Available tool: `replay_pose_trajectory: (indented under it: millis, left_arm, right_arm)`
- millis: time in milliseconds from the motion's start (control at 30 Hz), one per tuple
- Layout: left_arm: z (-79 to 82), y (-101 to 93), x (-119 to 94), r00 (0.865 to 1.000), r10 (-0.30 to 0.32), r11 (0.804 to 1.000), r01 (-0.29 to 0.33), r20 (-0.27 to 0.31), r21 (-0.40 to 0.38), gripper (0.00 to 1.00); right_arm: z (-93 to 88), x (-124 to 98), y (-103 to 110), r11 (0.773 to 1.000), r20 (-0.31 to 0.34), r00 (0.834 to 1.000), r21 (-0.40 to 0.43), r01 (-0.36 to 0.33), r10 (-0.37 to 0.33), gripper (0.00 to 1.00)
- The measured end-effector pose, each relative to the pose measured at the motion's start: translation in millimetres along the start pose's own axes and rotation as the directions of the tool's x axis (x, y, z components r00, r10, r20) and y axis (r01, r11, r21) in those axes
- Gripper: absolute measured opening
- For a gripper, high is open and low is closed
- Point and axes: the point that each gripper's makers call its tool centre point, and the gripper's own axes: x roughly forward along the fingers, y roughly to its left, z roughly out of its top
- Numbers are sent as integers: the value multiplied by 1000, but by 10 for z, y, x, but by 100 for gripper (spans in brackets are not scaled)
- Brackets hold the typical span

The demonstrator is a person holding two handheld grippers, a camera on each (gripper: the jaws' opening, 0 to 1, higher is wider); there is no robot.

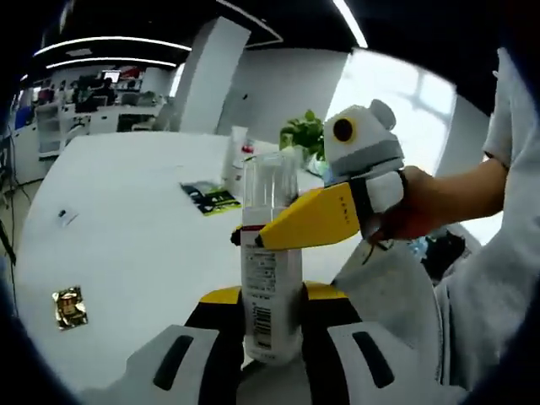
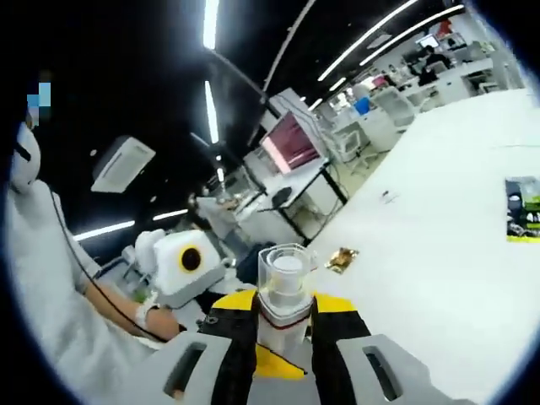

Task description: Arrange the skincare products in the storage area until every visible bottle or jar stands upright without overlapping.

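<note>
A white skincare bottle (image 1: 272,287) with a barcode label and a clear cap (image 1: 270,181) stands upright between my left gripper's (image 1: 272,337) jaws, which are shut on its lower body. My right gripper (image 1: 272,233) reaches in from the right, held by a person's hand (image 1: 422,207), and its yellow jaw crosses the bottle's neck. In the right gripper view the clear cap (image 2: 286,270) and a red neck ring rise between my right gripper's (image 2: 285,325) shut jaws. The bottle is held above the white table (image 1: 126,253).
At the table's far side stand a white tube (image 1: 237,152), a small bottle beside it and a green plant (image 1: 304,135). A black-and-green leaflet (image 1: 211,198) and a gold sachet (image 1: 69,305) lie flat on the table. The person's sleeve (image 1: 498,278) is close on the right.
</note>
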Motion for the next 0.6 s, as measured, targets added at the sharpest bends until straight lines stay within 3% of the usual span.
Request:
replay_pose_trajectory:
  millis: [100,167,300,433,600]
  left_arm:
    - [-58,86,23,997,66,997,-64,-32,52,21]
    - [-131,138,38,991,116,986,-107,-66,130,21]
    - [-226,177,69,981,155,973,-133,-113,189,21]
    - [-247,191,82,979,165,969,-137,-121,207,21]
    - [-234,201,102,982,149,976,-128,-115,174,22]
  right_arm:
    - [-46,33,-74,993,30,997,87,75,-77,19]
    - [-95,49,-120,987,26,993,115,114,-118,19]
    - [-197,102,-201,983,-1,987,81,163,-163,20]
    - [-203,105,-216,982,-2,988,105,157,-157,18]
    - [-185,106,-197,991,-28,992,40,124,-123,15]
